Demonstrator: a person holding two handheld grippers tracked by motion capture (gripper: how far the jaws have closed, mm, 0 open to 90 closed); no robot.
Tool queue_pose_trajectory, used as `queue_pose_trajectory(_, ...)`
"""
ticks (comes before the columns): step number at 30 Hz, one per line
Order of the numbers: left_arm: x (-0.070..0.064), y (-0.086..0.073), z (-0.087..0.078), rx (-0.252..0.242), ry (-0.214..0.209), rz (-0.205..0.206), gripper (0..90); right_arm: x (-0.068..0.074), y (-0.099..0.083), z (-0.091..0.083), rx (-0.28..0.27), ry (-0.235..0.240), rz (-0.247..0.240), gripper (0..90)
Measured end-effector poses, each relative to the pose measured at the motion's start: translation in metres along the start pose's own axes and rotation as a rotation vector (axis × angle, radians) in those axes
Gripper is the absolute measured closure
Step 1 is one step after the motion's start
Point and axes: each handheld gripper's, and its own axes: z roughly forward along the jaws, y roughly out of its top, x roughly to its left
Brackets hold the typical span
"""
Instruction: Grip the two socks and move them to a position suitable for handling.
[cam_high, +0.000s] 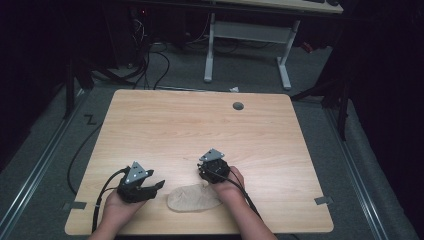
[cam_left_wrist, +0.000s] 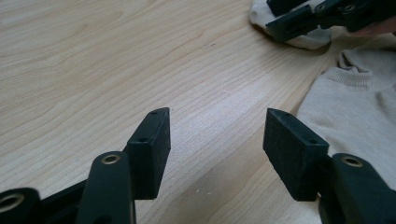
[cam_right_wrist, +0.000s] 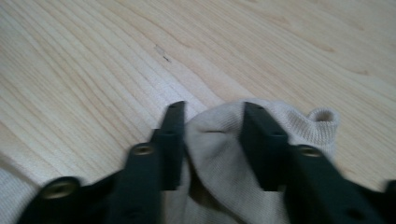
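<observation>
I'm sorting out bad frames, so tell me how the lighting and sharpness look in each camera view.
High view: the wooden table is evenly lit, the surrounding room dark. Left gripper view: sharp, with a bright sheen on the wood ahead of the left tongs and a soft shadow beneath them. Right gripper view: slightly blurred, mostly around the right tongs gripping the beige sock.

Beige sock (cam_high: 192, 198) on wooden table (cam_high: 165, 130)

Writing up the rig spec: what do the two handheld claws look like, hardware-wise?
Left claw and right claw are black, each topped by a grey three-cornered plate with small dark dots. Jaws are flat black blocks on arms with brass-coloured rivets; pads look matte. A black cable trails from each. Forearms are bare, no sleeves.
</observation>
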Motion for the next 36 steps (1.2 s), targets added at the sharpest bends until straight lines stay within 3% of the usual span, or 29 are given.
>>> queue_pose_trajectory(1,0.000,0.000,0.000,-0.003,0.001,-0.003,41.9,0.000,0.000,-0.002,-0.016,-0.005,0.004,73.5)
queue_pose_trajectory(4,0.001,0.000,0.000,-0.003,-0.002,-0.006,41.9,-0.002,0.002,-0.012,-0.060,-0.005,0.030,84.5)
queue_pose_trajectory(10,-0.002,0.001,0.001,0.003,-0.002,0.006,42.0,-0.012,0.005,-0.033,-0.134,-0.009,0.063,85.3)
queue_pose_trajectory(15,-0.002,0.000,0.002,0.007,-0.003,0.003,42.1,-0.033,-0.002,-0.050,-0.181,-0.033,0.125,84.8)
queue_pose_trajectory(21,-0.002,0.002,0.004,0.002,-0.009,-0.011,42.3,-0.068,-0.033,-0.067,-0.183,-0.068,0.239,82.9)
queue_pose_trajectory(27,-0.004,0.006,0.010,0.010,-0.020,-0.003,42.4,-0.091,-0.073,-0.085,-0.153,-0.130,0.301,79.3)
queue_pose_trajectory(31,-0.007,0.008,0.014,0.015,-0.027,0.010,42.5,-0.104,-0.094,-0.093,-0.123,-0.188,0.322,73.2)
queue_pose_trajectory(34,-0.008,0.009,0.015,0.015,-0.027,0.017,42.5,-0.107,-0.100,-0.098,-0.122,-0.214,0.314,72.5)
queue_pose_trajectory(36,-0.009,0.010,0.015,0.016,-0.031,0.017,42.6,-0.106,-0.098,-0.099,-0.130,-0.208,0.308,73.3)
